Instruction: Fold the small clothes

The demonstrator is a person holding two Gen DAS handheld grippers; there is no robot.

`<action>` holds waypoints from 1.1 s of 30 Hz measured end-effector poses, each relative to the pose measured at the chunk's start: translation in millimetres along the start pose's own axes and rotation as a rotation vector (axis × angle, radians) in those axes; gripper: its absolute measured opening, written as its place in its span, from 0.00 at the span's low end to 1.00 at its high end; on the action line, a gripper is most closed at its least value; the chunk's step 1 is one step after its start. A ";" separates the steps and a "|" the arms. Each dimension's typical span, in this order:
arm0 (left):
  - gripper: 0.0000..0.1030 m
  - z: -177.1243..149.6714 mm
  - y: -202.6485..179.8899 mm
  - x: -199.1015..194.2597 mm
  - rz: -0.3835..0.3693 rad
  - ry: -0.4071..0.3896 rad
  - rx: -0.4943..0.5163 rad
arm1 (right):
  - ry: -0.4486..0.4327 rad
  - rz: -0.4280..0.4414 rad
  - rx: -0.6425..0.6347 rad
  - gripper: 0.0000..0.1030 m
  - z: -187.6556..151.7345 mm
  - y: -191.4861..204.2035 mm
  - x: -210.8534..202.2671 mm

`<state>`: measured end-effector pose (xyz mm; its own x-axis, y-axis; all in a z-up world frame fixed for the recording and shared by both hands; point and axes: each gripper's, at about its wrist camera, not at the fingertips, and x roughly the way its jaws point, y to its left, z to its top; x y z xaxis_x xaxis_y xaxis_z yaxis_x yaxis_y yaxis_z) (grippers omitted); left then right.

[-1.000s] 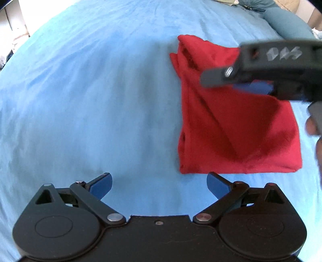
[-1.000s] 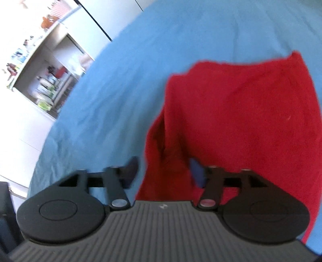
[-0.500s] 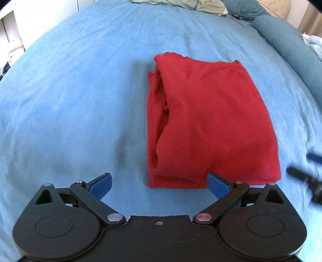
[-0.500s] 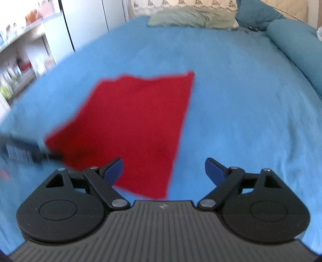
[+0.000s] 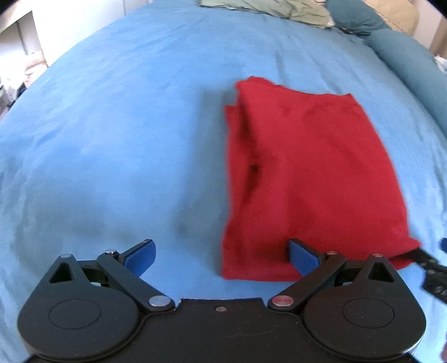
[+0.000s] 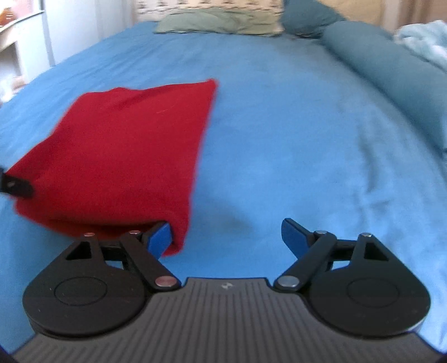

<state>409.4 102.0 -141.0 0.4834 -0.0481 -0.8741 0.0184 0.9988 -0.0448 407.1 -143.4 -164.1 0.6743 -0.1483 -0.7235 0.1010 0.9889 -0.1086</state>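
Observation:
A red garment [image 5: 307, 173], folded into a rough rectangle, lies flat on the blue bedspread [image 5: 111, 125]. My left gripper [image 5: 222, 255] is open at its near left corner, the right blue pad over the near edge, the left pad over bare bedspread. In the right wrist view the red garment [image 6: 120, 150] lies left of centre. My right gripper [image 6: 225, 236] is open at its near right corner, the left pad against the cloth edge. Each gripper's black tip shows at the edge of the other's view.
Green and patterned pillows [image 6: 220, 22] lie at the head of the bed. A teal bolster [image 6: 391, 72] and light blue blanket [image 6: 424, 42] run along the right side. White shelves [image 6: 16, 50] stand beyond the bed's left edge.
My right gripper has left the top of the garment and swung round to its near right corner. My left gripper has closed in on the near left corner. The garment now lies flat.

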 end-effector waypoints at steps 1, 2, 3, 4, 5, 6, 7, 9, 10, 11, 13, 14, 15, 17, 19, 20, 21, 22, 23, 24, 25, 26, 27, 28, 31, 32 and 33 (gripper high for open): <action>0.99 -2.2 4.2 5.1 0.018 0.009 -0.008 | 0.013 0.000 -0.012 0.97 -2.5 -1.2 4.6; 1.00 -5.5 10.3 12.3 0.022 0.030 -0.024 | 0.019 0.001 -0.036 0.97 -5.6 0.1 8.0; 1.00 -8.5 16.6 17.9 0.010 0.046 -0.045 | 0.011 -0.004 -0.062 0.97 -8.2 1.8 9.0; 1.00 -12.6 22.0 21.5 -0.002 0.047 -0.063 | 0.001 -0.005 -0.079 0.97 -11.9 1.8 8.5; 1.00 -16.2 23.5 23.1 -0.008 0.034 -0.055 | -0.001 0.000 -0.081 0.97 -14.9 0.6 8.7; 1.00 -18.1 20.1 24.1 0.005 0.027 -0.020 | 0.005 0.007 -0.077 0.97 -18.4 -1.5 9.3; 1.00 -19.2 15.3 24.8 0.022 0.022 0.015 | 0.007 0.015 -0.071 0.97 -20.1 -3.8 10.1; 1.00 -18.2 10.7 24.4 0.043 0.019 0.033 | 0.014 0.037 -0.064 0.97 -20.0 -7.5 11.5; 1.00 -16.4 11.3 23.4 0.043 0.024 0.025 | 0.023 0.051 -0.065 0.97 -16.9 -10.2 12.7; 1.00 -15.6 12.3 20.5 0.040 0.029 0.015 | 0.036 0.076 -0.068 0.97 -13.1 -12.8 10.5; 1.00 -11.5 12.6 10.0 0.036 0.027 0.009 | 0.035 0.130 -0.064 0.97 -5.1 -20.3 1.1; 1.00 -8.8 10.3 3.3 0.046 0.011 0.019 | 0.020 0.153 -0.061 0.97 -1.4 -23.4 -5.2; 1.00 -5.2 8.0 -6.2 0.065 -0.018 0.037 | -0.001 0.178 -0.061 0.97 4.1 -28.5 -12.7; 1.00 5.6 4.4 -20.7 0.085 -0.080 0.063 | -0.027 0.226 -0.048 0.98 20.6 -39.4 -23.2; 1.00 25.6 3.3 -30.9 0.060 -0.137 0.075 | -0.032 0.285 -0.020 1.00 42.6 -49.1 -25.4; 1.00 34.8 3.2 -32.6 0.047 -0.153 0.075 | -0.030 0.307 -0.001 1.00 54.2 -52.1 -24.6; 1.00 46.1 3.0 -31.7 0.029 -0.160 0.070 | -0.026 0.337 0.025 1.00 67.2 -55.7 -22.0; 1.00 57.7 4.2 -26.2 -0.007 -0.143 0.060 | -0.013 0.370 0.054 1.00 78.1 -58.6 -17.2; 1.00 68.7 6.2 -16.3 -0.054 -0.103 0.049 | 0.002 0.396 0.084 1.00 86.7 -61.2 -11.2; 1.00 74.8 5.8 -7.5 -0.088 -0.068 0.036 | 0.017 0.420 0.117 1.00 94.9 -62.9 -4.2; 1.00 80.7 7.3 2.7 -0.123 -0.041 0.018 | 0.043 0.452 0.146 1.00 102.0 -63.5 6.0; 1.00 82.9 7.7 9.6 -0.144 -0.033 0.007 | 0.077 0.471 0.155 1.00 106.8 -62.3 16.1; 1.00 85.9 7.8 17.6 -0.160 -0.024 0.002 | 0.108 0.473 0.150 1.00 111.0 -59.0 23.7; 1.00 87.3 6.5 25.6 -0.170 -0.012 0.004 | 0.133 0.475 0.137 1.00 112.2 -54.0 33.6; 0.97 88.3 0.1 46.2 -0.186 0.029 0.019 | 0.184 0.488 0.145 1.00 107.4 -41.8 57.4; 0.94 88.2 -3.2 51.3 -0.192 0.041 0.022 | 0.202 0.498 0.162 1.00 105.2 -39.0 66.0; 0.92 86.2 -2.9 54.8 -0.196 0.051 0.024 | 0.212 0.499 0.174 1.00 102.7 -36.2 72.5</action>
<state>511.2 97.0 -147.0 0.4238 -0.2412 -0.8730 0.1290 0.9701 -0.2054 527.5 -189.9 -142.6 0.5117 0.3577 -0.7812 -0.0613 0.9221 0.3821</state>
